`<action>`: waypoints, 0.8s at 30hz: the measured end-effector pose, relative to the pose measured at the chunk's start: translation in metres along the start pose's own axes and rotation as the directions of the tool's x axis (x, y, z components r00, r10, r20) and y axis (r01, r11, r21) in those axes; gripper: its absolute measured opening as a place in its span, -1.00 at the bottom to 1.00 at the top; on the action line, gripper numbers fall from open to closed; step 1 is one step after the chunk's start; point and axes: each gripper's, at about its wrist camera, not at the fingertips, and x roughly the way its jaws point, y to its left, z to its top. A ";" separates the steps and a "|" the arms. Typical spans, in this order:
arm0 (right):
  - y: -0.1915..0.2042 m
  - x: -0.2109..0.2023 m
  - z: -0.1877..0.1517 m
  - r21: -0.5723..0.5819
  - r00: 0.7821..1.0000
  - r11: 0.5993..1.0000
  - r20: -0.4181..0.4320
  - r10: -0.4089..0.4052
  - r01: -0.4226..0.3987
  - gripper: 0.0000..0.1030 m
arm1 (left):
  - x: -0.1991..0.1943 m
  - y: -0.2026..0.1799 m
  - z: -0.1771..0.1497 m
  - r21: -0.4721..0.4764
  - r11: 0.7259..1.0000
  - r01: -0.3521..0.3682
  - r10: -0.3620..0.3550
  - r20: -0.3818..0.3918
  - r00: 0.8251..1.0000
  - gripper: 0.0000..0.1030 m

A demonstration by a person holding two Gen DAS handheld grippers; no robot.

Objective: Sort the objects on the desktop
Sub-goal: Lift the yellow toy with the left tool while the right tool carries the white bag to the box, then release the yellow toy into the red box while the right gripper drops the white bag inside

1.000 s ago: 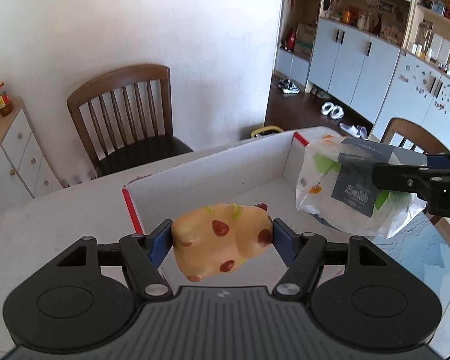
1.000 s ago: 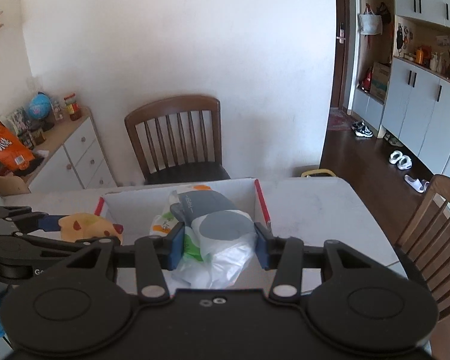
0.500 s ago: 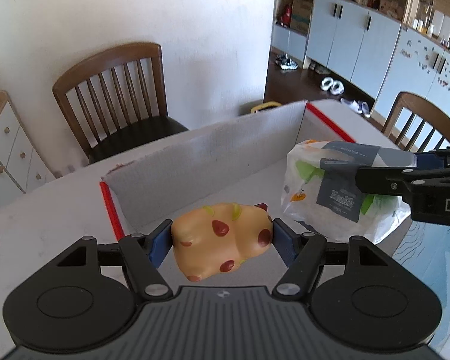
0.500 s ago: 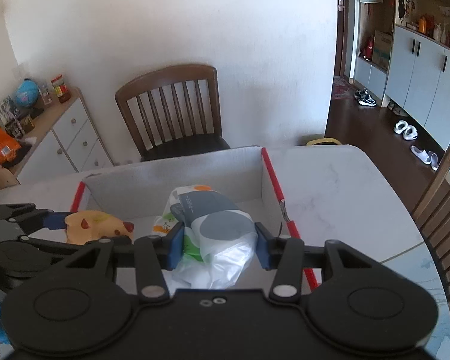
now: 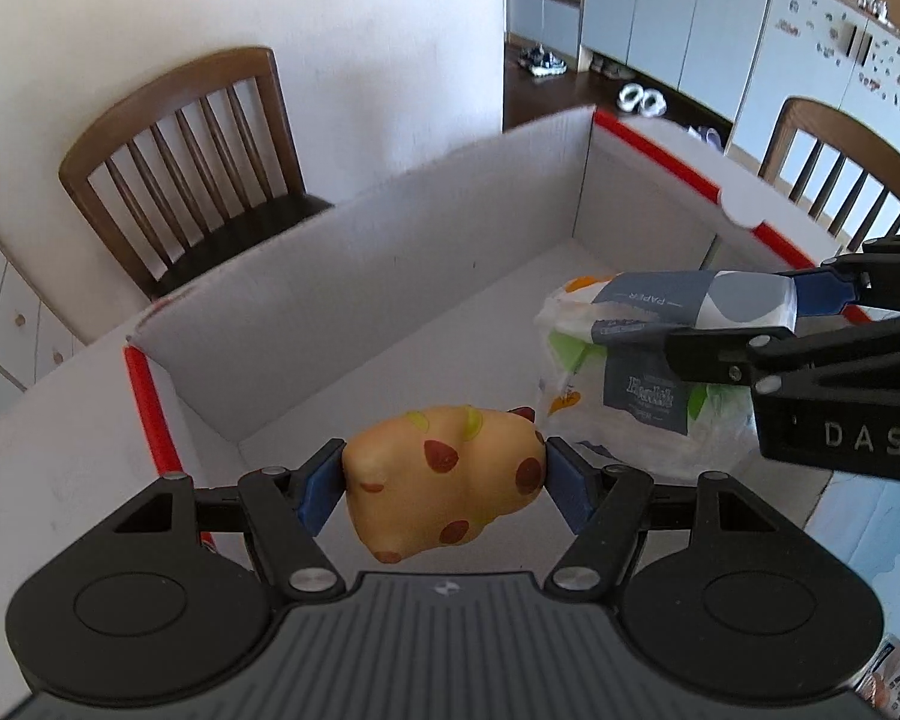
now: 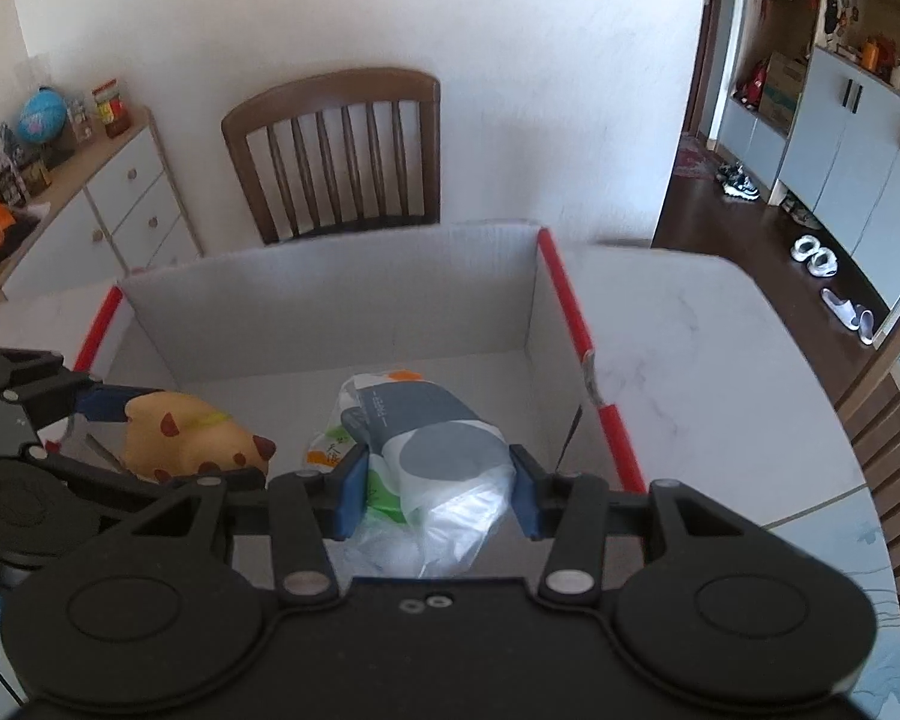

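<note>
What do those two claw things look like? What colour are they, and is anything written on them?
Both are black plastic. The left claw has two blue pads on thin black fingers, silver screws at the joints, two round discs and a ribbed grey plate behind. The right claw looks the same: blue pads, silver screws, round discs. White letters "DAS" show on its side in the left camera. No cables or sleeves show.

"PAPER" on tissue pack, "DAS" on right claw

Tissue pack underside hidden behind right gripper.
</note>
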 end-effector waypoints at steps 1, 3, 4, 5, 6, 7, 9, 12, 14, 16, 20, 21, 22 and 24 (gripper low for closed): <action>0.002 0.002 -0.002 -0.018 1.000 1.000 -0.007 -0.011 0.010 -0.08 | 0.003 0.000 0.000 0.001 1.000 -0.001 0.001 -0.011 1.000 0.35; 0.005 0.007 -0.003 -0.045 1.000 0.999 -0.019 -0.021 0.020 -0.08 | 0.008 0.001 0.000 0.002 1.000 -0.001 0.001 -0.028 1.000 0.35; 0.005 0.009 -0.004 -0.043 1.000 0.999 -0.022 -0.020 0.019 -0.08 | 0.010 0.001 0.000 0.005 1.000 -0.003 0.003 -0.035 0.999 0.36; 0.004 0.011 -0.004 -0.038 1.000 0.999 -0.023 -0.020 0.020 -0.08 | 0.011 0.001 0.001 0.006 1.000 -0.006 0.006 -0.038 0.999 0.35; 0.003 0.012 -0.005 -0.032 1.000 0.999 -0.022 -0.020 0.019 -0.08 | 0.012 0.000 0.002 0.008 1.000 -0.005 0.005 -0.038 0.999 0.35; 0.003 0.013 -0.005 -0.028 1.000 0.999 -0.021 -0.016 0.015 -0.08 | 0.014 0.000 0.003 0.011 1.000 -0.004 0.005 -0.041 0.999 0.35; 0.003 0.015 -0.006 -0.040 0.999 0.999 -0.029 -0.016 0.014 -0.08 | 0.017 -0.002 0.004 0.020 1.000 0.001 0.000 -0.061 0.998 0.36; 0.002 0.018 -0.006 -0.051 0.999 0.999 -0.034 -0.018 0.016 -0.07 | 0.024 -0.005 0.005 0.032 0.999 0.019 -0.016 -0.092 0.996 0.36; -0.001 0.019 -0.007 -0.046 0.999 0.999 -0.035 -0.012 0.011 -0.07 | 0.029 -0.009 0.006 0.047 0.999 0.011 -0.006 -0.112 0.994 0.36; -0.003 0.020 -0.005 -0.046 0.999 0.999 -0.037 -0.007 0.005 -0.07 | 0.035 -0.011 0.007 0.060 0.998 0.023 -0.014 -0.143 0.990 0.36; -0.005 0.020 -0.008 -0.050 0.999 0.999 -0.033 -0.001 -0.001 -0.06 | 0.044 -0.015 0.006 0.076 0.997 0.028 -0.014 -0.191 0.982 0.36; -0.005 0.020 -0.008 -0.048 0.999 0.999 -0.034 -0.001 0.000 -0.04 | 0.046 -0.016 0.005 0.077 0.997 0.026 -0.010 -0.198 0.980 0.37; -0.006 0.020 -0.009 -0.047 0.999 0.999 -0.034 -0.002 0.000 -0.01 | 0.048 -0.015 0.004 0.075 0.997 0.023 -0.008 -0.204 0.979 0.37; -0.007 0.019 -0.010 -0.053 0.999 0.999 -0.032 -0.007 0.005 0.04 | 0.049 -0.014 0.003 0.064 0.998 0.026 -0.012 -0.211 0.978 0.38</action>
